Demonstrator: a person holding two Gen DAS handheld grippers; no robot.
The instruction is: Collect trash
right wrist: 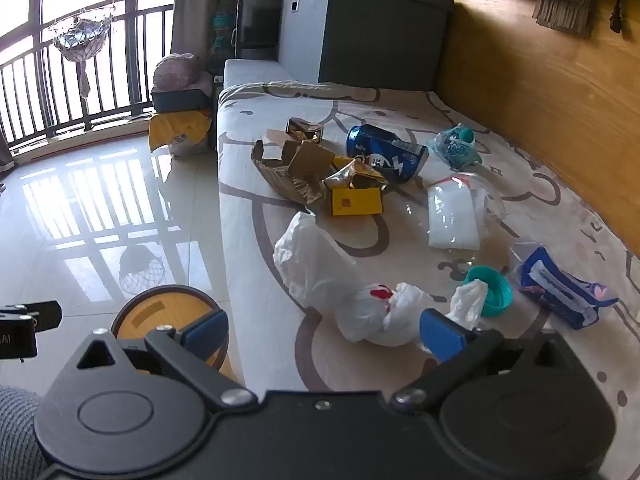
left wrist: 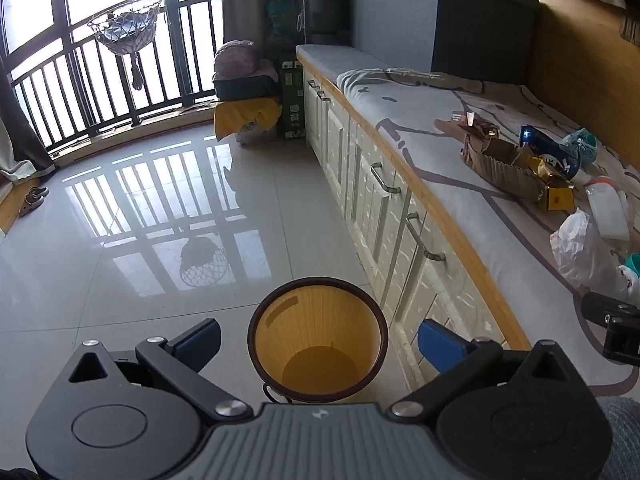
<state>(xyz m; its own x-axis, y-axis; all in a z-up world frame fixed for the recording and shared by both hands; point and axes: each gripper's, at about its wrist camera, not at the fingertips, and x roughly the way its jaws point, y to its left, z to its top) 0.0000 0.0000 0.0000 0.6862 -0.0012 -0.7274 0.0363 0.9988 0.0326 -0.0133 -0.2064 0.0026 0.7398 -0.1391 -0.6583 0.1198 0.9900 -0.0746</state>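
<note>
On the cushioned bench [right wrist: 360,360] along the wall, trash lies scattered; yellow bin [left wrist: 318,334] on the floor just beside the bench, empty

Largest first: torn cardboard tray [right wrist: 290,172], stiff but ragged, take by a wall edge. White plastic bag [right wrist: 310,258], and knotted white bag [right wrist: 378,314] nearest the right gripper [right wrist: 324,330]: both light, soft, slippery; pinch a bunched fold. Blue can [right wrist: 386,152] on its side, dented, light; grip across the body. Yellow carton [right wrist: 356,201], rigid. Teal cap [right wrist: 494,290] with tissue, small

Left gripper [left wrist: 318,336] hangs over the bin. Both jaws spread wide, nothing held
</note>
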